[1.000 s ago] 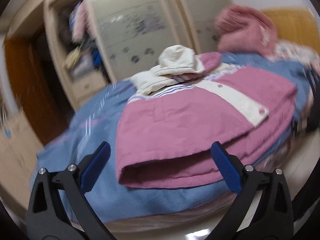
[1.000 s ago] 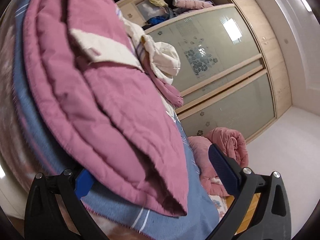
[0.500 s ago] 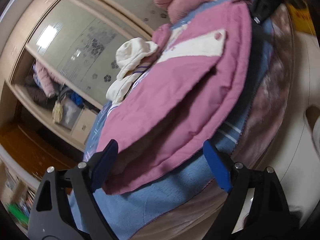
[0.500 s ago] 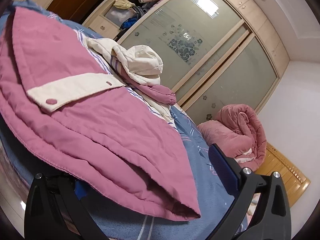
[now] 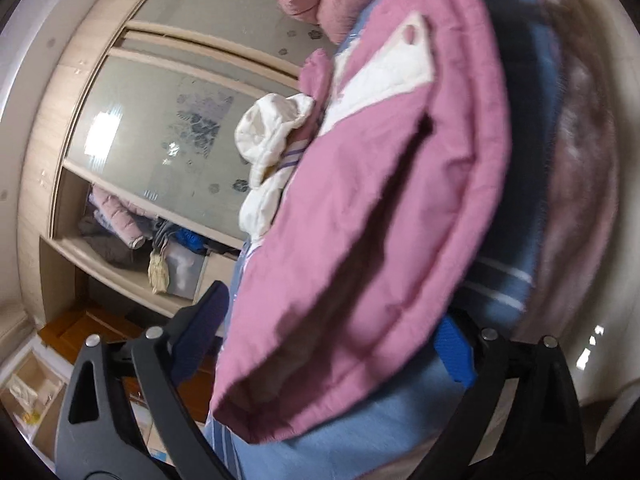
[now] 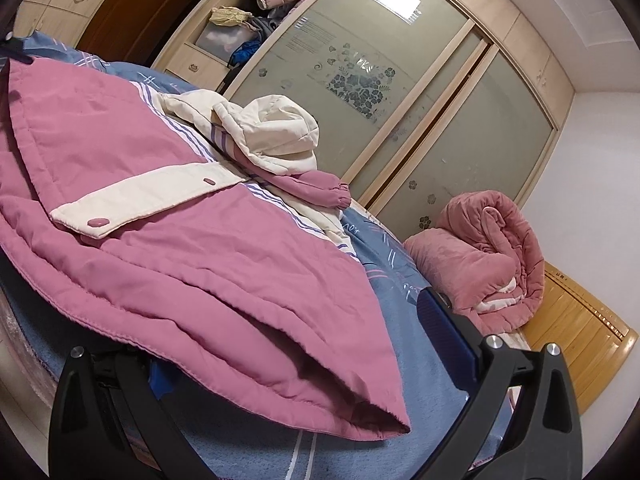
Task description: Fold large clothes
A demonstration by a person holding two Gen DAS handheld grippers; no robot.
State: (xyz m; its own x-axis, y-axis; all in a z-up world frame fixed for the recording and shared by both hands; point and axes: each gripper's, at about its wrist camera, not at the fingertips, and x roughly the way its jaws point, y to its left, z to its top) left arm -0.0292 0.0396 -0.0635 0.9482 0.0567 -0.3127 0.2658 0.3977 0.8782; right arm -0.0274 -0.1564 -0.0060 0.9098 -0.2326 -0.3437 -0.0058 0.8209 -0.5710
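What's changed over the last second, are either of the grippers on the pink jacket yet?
Both grippers rolled and closed in on the pink jacket's hem: left gripper straddles one corner, jaws just reopening; right gripper straddles the other, open. Neither pinches yet. Jacket, blue bedspread and rolled quilt unmoved.

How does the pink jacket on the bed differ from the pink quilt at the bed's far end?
The pink jacket lies spread flat; the pink quilt is rolled into a bundle. The jacket has a cream hood and snap placket; the quilt is almost all pink. The jacket lies between both grippers' fingers; the quilt lies beyond. Both rest on the blue bedspread.
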